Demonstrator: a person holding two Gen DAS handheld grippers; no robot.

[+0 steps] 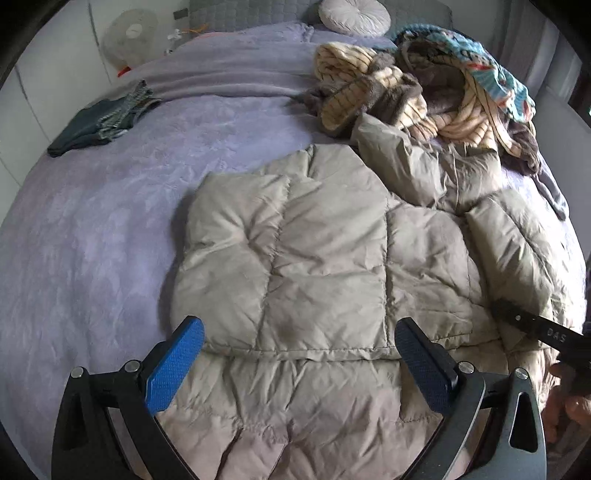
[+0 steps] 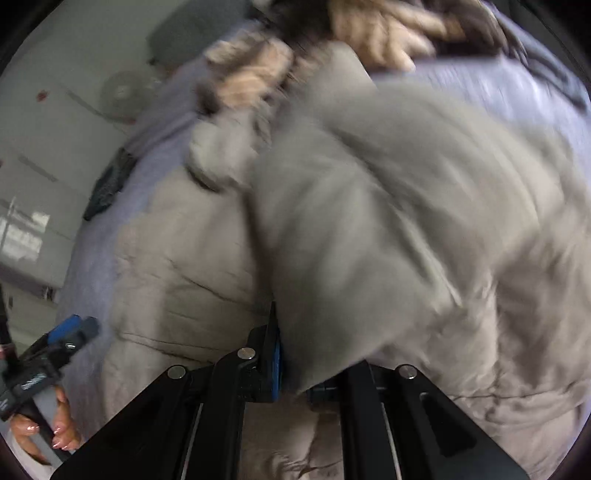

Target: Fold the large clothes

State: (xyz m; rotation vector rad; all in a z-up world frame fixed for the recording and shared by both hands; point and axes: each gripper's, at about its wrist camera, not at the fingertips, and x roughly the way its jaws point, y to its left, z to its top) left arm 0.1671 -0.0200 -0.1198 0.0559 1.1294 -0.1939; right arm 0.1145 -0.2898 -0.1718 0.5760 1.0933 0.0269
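A beige puffer jacket [image 1: 325, 266] lies spread on the purple bed [image 1: 92, 236]. My left gripper [image 1: 299, 354] is open and empty, its blue pads [image 1: 173, 365] hovering over the jacket's near hem. My right gripper [image 2: 291, 365] is shut on a fold of the jacket [image 2: 388, 229] and lifts it; that view is blurred by motion. The right gripper's arm [image 1: 535, 325] shows at the right edge of the left wrist view. The left gripper [image 2: 70, 332] shows at the lower left of the right wrist view.
A heap of striped, furry and patterned clothes [image 1: 424, 85] lies at the far right of the bed. A folded dark garment [image 1: 99, 122] lies at the far left. A round white cushion [image 1: 354, 14] and a fan [image 1: 129, 37] stand beyond the bed.
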